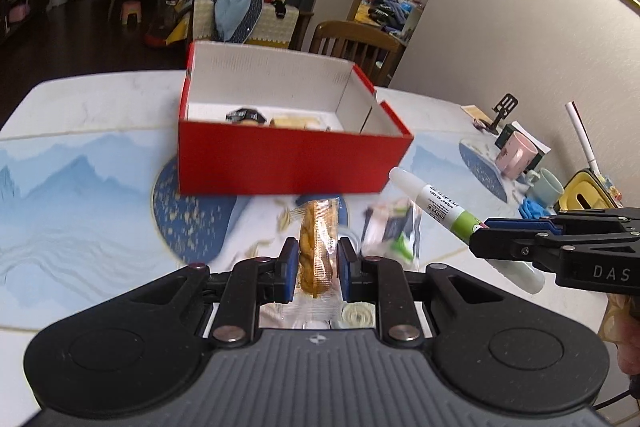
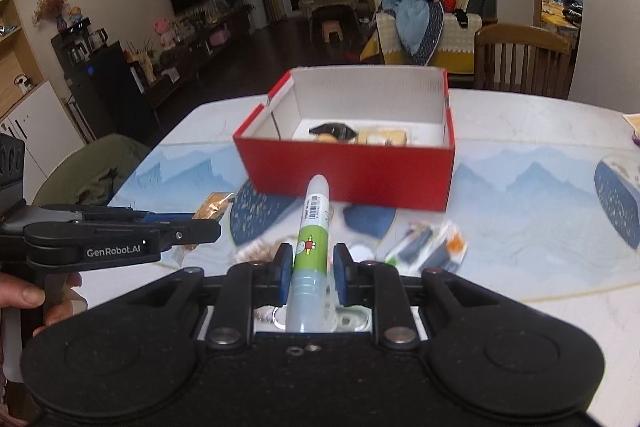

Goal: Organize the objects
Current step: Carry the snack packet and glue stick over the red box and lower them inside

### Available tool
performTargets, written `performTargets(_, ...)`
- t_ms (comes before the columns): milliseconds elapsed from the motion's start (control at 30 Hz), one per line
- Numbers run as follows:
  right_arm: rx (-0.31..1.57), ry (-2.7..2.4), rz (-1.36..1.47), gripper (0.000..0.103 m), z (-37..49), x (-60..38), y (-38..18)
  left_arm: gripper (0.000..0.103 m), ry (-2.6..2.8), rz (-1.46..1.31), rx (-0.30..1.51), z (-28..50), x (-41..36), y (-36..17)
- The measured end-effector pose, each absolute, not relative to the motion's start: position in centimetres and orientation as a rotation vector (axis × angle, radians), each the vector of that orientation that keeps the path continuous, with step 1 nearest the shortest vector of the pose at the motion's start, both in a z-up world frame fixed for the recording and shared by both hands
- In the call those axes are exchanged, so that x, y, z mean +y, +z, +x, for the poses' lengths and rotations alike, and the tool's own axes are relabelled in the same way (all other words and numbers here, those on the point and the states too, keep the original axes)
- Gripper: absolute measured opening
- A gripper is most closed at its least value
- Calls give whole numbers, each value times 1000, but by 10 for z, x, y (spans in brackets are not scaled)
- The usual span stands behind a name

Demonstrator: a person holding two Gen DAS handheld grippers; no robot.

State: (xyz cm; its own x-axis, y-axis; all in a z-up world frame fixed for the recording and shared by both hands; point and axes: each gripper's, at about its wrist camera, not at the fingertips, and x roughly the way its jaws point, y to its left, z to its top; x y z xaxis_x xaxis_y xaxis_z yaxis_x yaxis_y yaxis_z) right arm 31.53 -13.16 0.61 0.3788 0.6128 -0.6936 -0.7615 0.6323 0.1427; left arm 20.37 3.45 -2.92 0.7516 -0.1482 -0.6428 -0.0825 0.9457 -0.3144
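Mid-carry toward red shoebox (image 1: 294, 163). Left gripper (image 1: 318, 259) clenched on wrapped twisted pastry (image 1: 318, 247); right gripper (image 2: 308, 263) clamped on glue bottle (image 2: 312, 239). Next, probably: lifting both over the near wall, releasing inside.

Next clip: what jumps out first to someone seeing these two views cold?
The open red box sits mid-table, a few items already inside. In front of it, the left gripper clamps a wrapped twisted snack, and the right gripper holds a white-and-green glue tube pointing at the box.
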Motion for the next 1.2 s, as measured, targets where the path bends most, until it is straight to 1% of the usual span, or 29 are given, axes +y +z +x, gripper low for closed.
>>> performTargets(333, 713, 885, -224, 21, 354, -112, 21, 19, -20, -278, 675, 249, 42, -3)
performTargets(633, 666, 881, -242, 21, 401, -85, 28, 19, 18, -268, 697, 304, 55, 0)
performTargets(767, 664, 864, -265, 21, 424, -71, 20, 19, 36, -257, 721, 327, 59, -5)
performTargets(1200, 759, 822, -297, 21, 485, -21, -21, 19, 53, -176, 821, 398, 57, -32)
